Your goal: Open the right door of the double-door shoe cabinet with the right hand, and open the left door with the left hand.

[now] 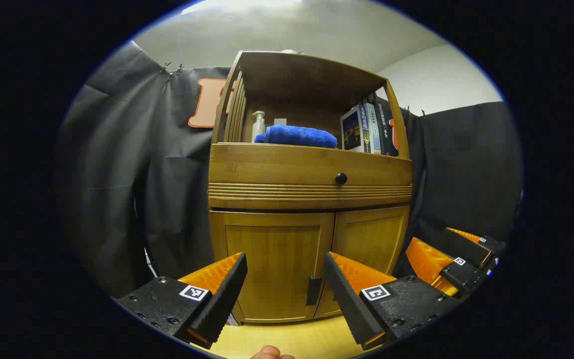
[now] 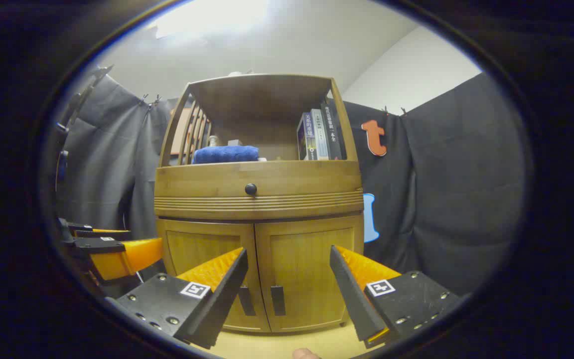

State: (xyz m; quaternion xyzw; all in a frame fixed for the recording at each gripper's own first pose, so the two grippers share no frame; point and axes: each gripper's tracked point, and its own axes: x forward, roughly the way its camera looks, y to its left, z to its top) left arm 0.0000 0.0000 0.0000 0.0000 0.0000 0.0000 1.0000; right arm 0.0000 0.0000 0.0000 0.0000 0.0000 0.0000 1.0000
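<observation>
One wooden shoe cabinet (image 2: 259, 199) stands against the black cloth wall on a pale floor (image 1: 287, 339), with two doors below, both closed: the left door (image 1: 272, 269) and the right door (image 2: 307, 269). Each door carries one dark vertical handle, the left handle (image 2: 245, 300) and the right handle (image 2: 277, 300), set side by side at the centre seam. Above the doors runs one drawer front with one round black knob (image 2: 250, 189). The open shelf on top holds one folded blue towel (image 1: 297, 135), one pump bottle (image 1: 258, 125) just left of it, and a row of upright books (image 2: 319, 134) at the right end. The left claw (image 1: 285, 284) hovers in front of the left door, fingers apart and holding nothing, clear of the wood. The right claw (image 2: 288, 281) faces the right door, fingers likewise apart and empty, the two handles appearing between them, not touched. In each view the other claw appears off to the side.
</observation>
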